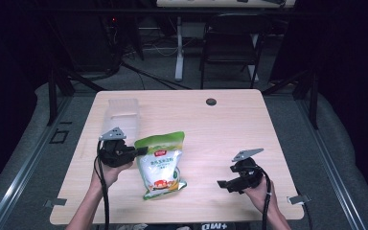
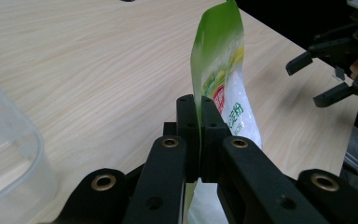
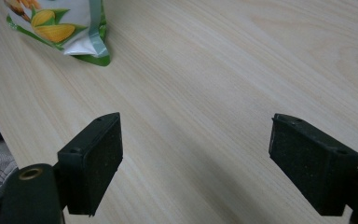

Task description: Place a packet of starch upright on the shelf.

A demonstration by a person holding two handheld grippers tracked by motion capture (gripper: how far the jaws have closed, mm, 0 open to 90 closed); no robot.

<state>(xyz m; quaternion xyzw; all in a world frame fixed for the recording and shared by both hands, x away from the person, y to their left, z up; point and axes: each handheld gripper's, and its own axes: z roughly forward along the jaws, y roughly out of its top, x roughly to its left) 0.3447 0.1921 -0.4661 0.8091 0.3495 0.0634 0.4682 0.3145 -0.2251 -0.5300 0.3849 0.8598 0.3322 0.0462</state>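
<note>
Two hand-held grippers are seen in the high view on a pale wooden bench (image 1: 230, 120). The left gripper (image 1: 143, 151) is held at about nine o'clock from the bench's middle, and its fingers are pinched on the upper left edge of a green and white plastic pouch printed with corn (image 1: 162, 165). The pouch lies near the bench's middle, its bottom toward six o'clock. A clear plastic tub (image 1: 120, 115) stands just beyond the left gripper, at about eleven o'clock. The right gripper (image 1: 223, 183) is held at about four o'clock, well apart from the pouch, with its fingers spread and nothing between them. A small dark round cap (image 1: 211, 101) is set in the bench at twelve o'clock.

In the left gripper view, the left gripper (image 2: 199, 135) is seen with its fingers pressed together on the thin edge of the pouch (image 2: 221, 74), which rises upright toward twelve o'clock. The tub (image 2: 9, 154) is at nine o'clock, and the right gripper (image 2: 321, 77) is seen at two o'clock, spread wide.

In the right gripper view, the right gripper (image 3: 198, 158) is seen with fingers (image 3: 93, 163) wide apart over bare bench (image 3: 223, 70). The pouch's bottom corner (image 3: 60, 28) lies at eleven o'clock.
</note>
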